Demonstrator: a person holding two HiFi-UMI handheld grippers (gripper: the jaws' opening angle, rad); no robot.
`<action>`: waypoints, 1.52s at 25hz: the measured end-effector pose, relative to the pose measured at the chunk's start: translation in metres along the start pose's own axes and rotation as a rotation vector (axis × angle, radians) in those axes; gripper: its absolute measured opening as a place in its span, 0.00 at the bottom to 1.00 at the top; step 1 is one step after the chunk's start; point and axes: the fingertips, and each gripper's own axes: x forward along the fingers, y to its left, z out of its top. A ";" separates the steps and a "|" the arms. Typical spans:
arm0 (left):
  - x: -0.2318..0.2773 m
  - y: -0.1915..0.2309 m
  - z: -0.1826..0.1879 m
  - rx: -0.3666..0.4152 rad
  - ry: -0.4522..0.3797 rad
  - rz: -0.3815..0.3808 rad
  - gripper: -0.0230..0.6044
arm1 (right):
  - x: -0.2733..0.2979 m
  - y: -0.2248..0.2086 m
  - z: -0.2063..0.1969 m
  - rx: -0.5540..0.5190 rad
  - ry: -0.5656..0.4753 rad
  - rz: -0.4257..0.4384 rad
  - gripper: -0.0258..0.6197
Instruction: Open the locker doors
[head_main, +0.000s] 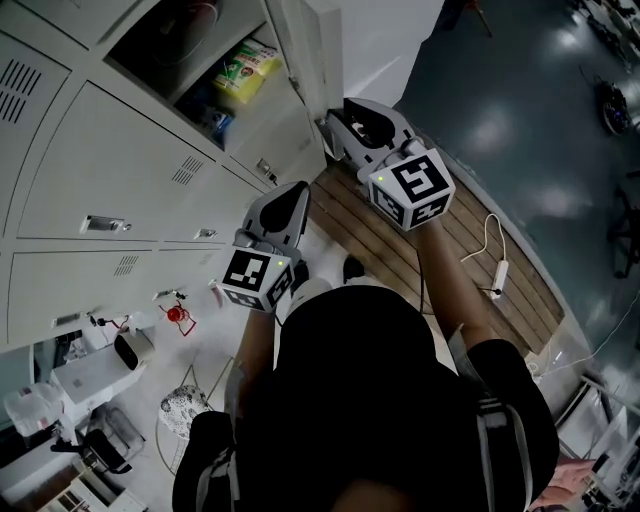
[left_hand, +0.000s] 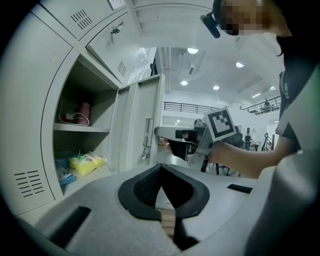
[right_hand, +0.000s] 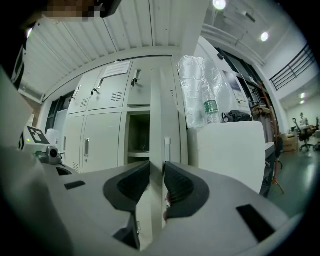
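In the head view a bank of grey lockers (head_main: 110, 160) fills the left. One compartment (head_main: 190, 45) stands open, and its door (head_main: 305, 45) is swung out edge-on. My right gripper (head_main: 335, 125) holds that door's free edge. In the right gripper view the door edge (right_hand: 156, 115) runs up between the pads, and both pads press on it at my right gripper (right_hand: 157, 170). My left gripper (head_main: 297, 190) hangs lower, apart from the lockers, shut with nothing in it. In the left gripper view the left gripper (left_hand: 160, 167) has its pads meeting at the tip, and the door (left_hand: 150, 120) and right gripper (left_hand: 167, 132) lie ahead.
A yellow pack (head_main: 245, 68) and a blue one lie in the open compartment. The closed doors below have handles (head_main: 105, 223). A wooden pallet (head_main: 400, 250) lies underfoot, with a cable and power strip (head_main: 497, 270). Plastic-wrapped bottles (right_hand: 202, 100) top a white cabinet (right_hand: 230, 150) beside the lockers.
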 end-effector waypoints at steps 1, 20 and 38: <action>0.002 -0.001 0.001 0.000 0.000 -0.001 0.06 | -0.002 -0.004 0.000 0.003 -0.001 -0.006 0.19; 0.051 0.005 0.033 0.052 -0.036 -0.037 0.06 | -0.016 -0.060 0.001 0.028 -0.009 -0.111 0.18; 0.088 0.006 0.038 0.092 -0.021 -0.060 0.06 | -0.014 -0.114 0.001 0.013 -0.002 -0.185 0.18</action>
